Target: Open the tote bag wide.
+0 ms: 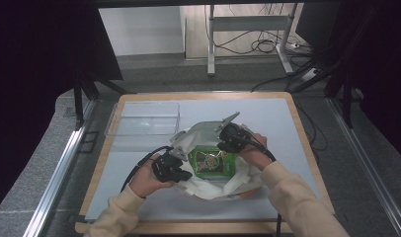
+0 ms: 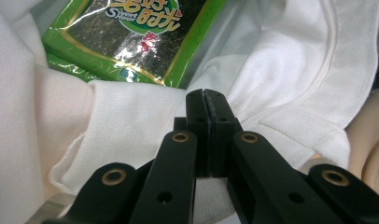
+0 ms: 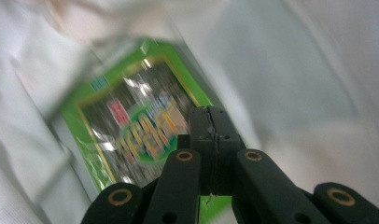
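1. On the table, seen from the high view, a white cloth bag lies open with a green snack packet resting inside its mouth. The left gripper sits at the bag's near left edge and the right gripper at the packet's far right corner. A clear plastic box stands apart toward the far left of the table, with nothing visible in it.

2. In the left gripper view, the left gripper has its jaws pressed fully together, the tips lying against a fold of the bag's white cloth. Whether a thin layer of fabric is nipped between them I cannot tell; no cloth clearly passes between the pads. The packet lies just beyond, partly tucked under the fabric.

3. In the right gripper view, blurred by motion, the right gripper also has its jaws closed tight with nothing visibly between them. It hovers over the packet, near the packet's green border, with white cloth all around.

4. My judgement: the step in hand looks like getting the packet out of the bag, or settling it there, with the left side steadying the bag's mouth. The next move calls for the right jaws to part, come down over the packet's edge and close on it, while the left keeps the cloth from dragging along. The glossy film may slip, so a grip on the sealed border seems safest.
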The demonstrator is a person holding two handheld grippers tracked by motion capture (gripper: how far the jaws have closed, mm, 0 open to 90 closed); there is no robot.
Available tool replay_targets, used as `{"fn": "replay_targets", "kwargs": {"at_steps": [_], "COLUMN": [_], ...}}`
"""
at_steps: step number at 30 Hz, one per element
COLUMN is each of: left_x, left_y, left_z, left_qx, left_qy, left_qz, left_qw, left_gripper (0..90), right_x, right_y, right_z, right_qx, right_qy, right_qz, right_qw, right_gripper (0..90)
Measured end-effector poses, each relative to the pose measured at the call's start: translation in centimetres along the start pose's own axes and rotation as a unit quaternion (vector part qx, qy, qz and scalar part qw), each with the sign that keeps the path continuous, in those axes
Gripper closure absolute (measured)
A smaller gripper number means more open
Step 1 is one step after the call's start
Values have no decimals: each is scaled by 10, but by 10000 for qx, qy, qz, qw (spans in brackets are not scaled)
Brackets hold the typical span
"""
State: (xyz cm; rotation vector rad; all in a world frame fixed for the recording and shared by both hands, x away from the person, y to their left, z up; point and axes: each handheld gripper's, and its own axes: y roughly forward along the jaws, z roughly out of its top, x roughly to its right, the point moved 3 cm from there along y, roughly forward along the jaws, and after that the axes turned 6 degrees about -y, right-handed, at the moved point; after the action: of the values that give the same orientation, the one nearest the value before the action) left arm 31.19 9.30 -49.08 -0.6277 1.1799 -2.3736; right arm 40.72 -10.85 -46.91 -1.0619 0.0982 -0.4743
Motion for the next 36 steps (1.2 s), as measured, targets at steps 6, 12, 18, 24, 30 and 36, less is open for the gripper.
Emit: {"fn": "replay_targets", "kwargs": {"at_steps": [6,12,18,24,30,36], "left_x": [1,0,0,-1,0,-1], "left_y": [1,1,0,0,0,0], "left_z": [0,-1,-2,-4,-5,-6], "left_qx": [53,23,16,-5,-9,-22], "left_qy": [-63,-70,-74,-97,-97,-94], "left_qz": [-20,-11,-29,-75,-73,-81], "left_qw": [10000,10000,10000,9999,9999,9999], "left_gripper": [900,900,900,900,900,900], "right_x": [5,6,14,34,40,46], "right_y": [6,10,21,24,26,27], "right_z": [-17,-29,-42,-51,-50,-51], "right_qx": [-542,-750,-1165,-1176,-1161,-1097], "right_qy": [-63,-21,-88,321,450,644], "right_qz": [-221,-264,-565,-751,-881,-958], "right_qw": [9983,9968,9915,9897,9883,9872], "right_gripper": [897,897,897,897,898,897]}}
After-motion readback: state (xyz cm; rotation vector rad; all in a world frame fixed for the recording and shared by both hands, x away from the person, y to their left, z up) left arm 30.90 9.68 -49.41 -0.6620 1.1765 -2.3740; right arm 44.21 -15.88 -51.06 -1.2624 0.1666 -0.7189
